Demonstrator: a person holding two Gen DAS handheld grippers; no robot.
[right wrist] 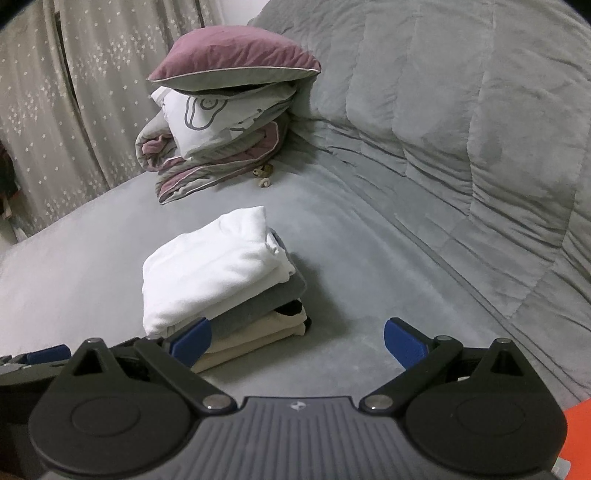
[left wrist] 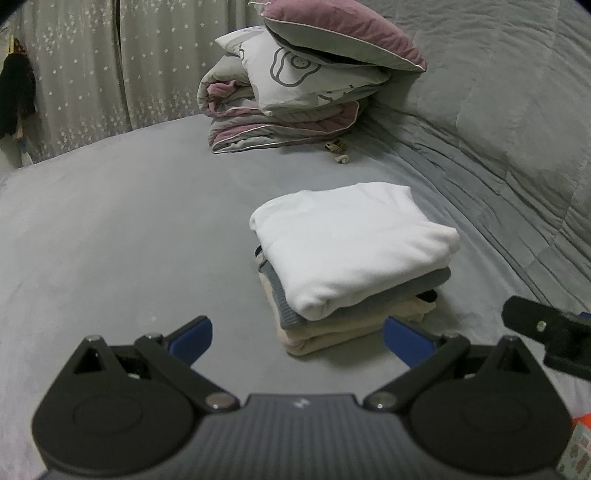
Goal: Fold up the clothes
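A neat stack of folded clothes sits on the grey bed: a white garment (left wrist: 351, 247) on top, a grey one (left wrist: 291, 314) under it, a cream one (left wrist: 332, 334) at the bottom. In the right wrist view the same white garment (right wrist: 210, 266) lies on the grey (right wrist: 258, 306) and cream (right wrist: 251, 343) layers. My left gripper (left wrist: 297, 341) is open just in front of the stack, holding nothing. My right gripper (right wrist: 297, 341) is open too, to the right of the stack, empty. The right gripper's black body (left wrist: 546, 332) shows at the left view's right edge.
A pile of folded bedding with a purple pillow (left wrist: 343, 33) on top stands at the back of the bed (left wrist: 110, 229). A small trinket (left wrist: 338, 151) lies beside it. Starred curtains (left wrist: 92, 66) hang behind. A quilted grey duvet (right wrist: 461, 129) rises on the right.
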